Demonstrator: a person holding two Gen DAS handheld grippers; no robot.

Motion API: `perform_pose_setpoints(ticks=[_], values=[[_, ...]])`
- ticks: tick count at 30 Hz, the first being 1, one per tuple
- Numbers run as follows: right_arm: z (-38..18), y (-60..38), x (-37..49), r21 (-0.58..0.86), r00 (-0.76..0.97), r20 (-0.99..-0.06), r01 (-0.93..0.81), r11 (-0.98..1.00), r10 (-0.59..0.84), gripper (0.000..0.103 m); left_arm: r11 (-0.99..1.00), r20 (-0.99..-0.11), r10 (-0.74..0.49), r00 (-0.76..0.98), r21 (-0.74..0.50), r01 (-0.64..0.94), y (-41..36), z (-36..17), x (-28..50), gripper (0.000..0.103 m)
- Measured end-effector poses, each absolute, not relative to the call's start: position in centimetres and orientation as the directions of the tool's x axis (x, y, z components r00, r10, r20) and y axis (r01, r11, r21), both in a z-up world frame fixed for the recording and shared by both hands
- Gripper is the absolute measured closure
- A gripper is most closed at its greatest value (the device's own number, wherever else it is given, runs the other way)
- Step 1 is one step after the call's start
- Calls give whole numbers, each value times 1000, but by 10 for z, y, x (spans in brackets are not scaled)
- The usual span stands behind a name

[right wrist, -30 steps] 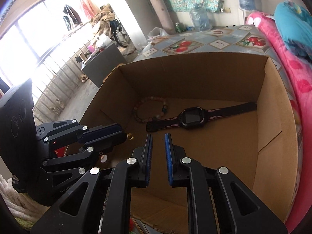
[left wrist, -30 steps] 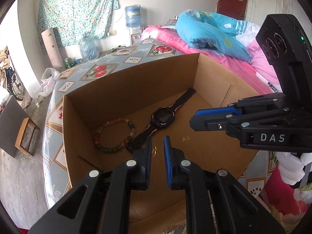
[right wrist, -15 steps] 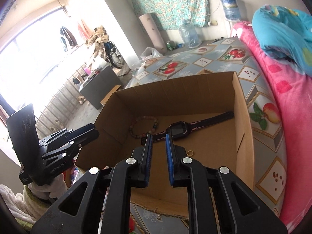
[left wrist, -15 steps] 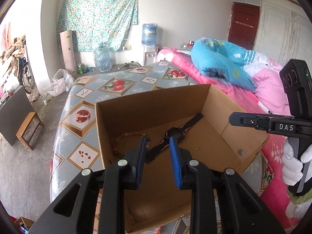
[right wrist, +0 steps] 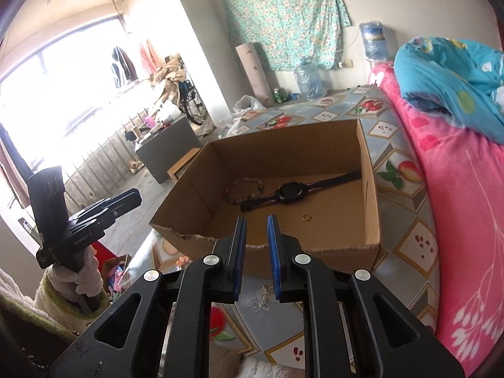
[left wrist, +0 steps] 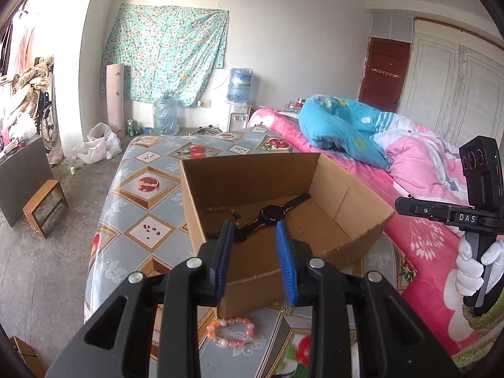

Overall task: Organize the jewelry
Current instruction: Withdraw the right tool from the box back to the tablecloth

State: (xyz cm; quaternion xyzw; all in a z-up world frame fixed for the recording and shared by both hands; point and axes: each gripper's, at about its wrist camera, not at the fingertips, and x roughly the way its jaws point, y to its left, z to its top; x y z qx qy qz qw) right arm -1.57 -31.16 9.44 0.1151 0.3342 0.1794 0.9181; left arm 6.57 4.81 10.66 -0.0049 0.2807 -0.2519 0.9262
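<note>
— Fruit-print tablecloth [left wrist: 148, 201] shows more now; both grippers have backed out of the cardboard box [right wrist: 367, 189], haven't they?

— Yes. Left gripper [left wrist: 254, 252] has just been opening, empty; right gripper [right wrist: 255, 253] nearly closed, empty. Watch [right wrist: 291, 192] stays inside at 12 o'clock; orange bead bracelet [left wrist: 230, 330] waits outside at 6.

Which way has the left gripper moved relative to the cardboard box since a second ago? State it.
Yes. The left gripper, jaws just opening and empty, pulled back from over the cardboard box, to outside its near wall.

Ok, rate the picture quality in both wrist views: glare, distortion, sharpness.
Right wrist view: the window at left is blown out white, washing out the railing nearby; the cardboard box stays evenly lit, the watch sharp. Left wrist view: even daylight, no glare; fisheye bends the walls and darkens the corners; the pink bead bracelet reads clearly.
</note>
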Motion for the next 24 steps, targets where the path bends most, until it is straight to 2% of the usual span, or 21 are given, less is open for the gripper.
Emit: perform_pose_setpoints(ticks=[8, 14, 19, 21, 24], values=[[20, -289, -27, 479, 597, -651, -155, 864, 468, 88, 821, -619, -536, 574, -223, 526, 33, 54, 39, 75], [-7, -274, -21, 437, 548, -725, -102, 894, 417, 88, 804, -698, -466, 544, -77, 590, -12, 11, 40, 75], [-17, -275, -24, 425, 544, -748, -48, 904, 380, 88, 780, -713, -411, 568, 47, 623, -35, -12, 54, 75], [-18, -275, -22, 423, 543, -753, -31, 905, 371, 88, 769, -721, -401, 565, 71, 635, -40, -18, 59, 77], [-20, -274, -19, 414, 538, -763, -17, 910, 358, 88, 757, -740, -381, 555, 95, 646, -46, -28, 65, 85]])
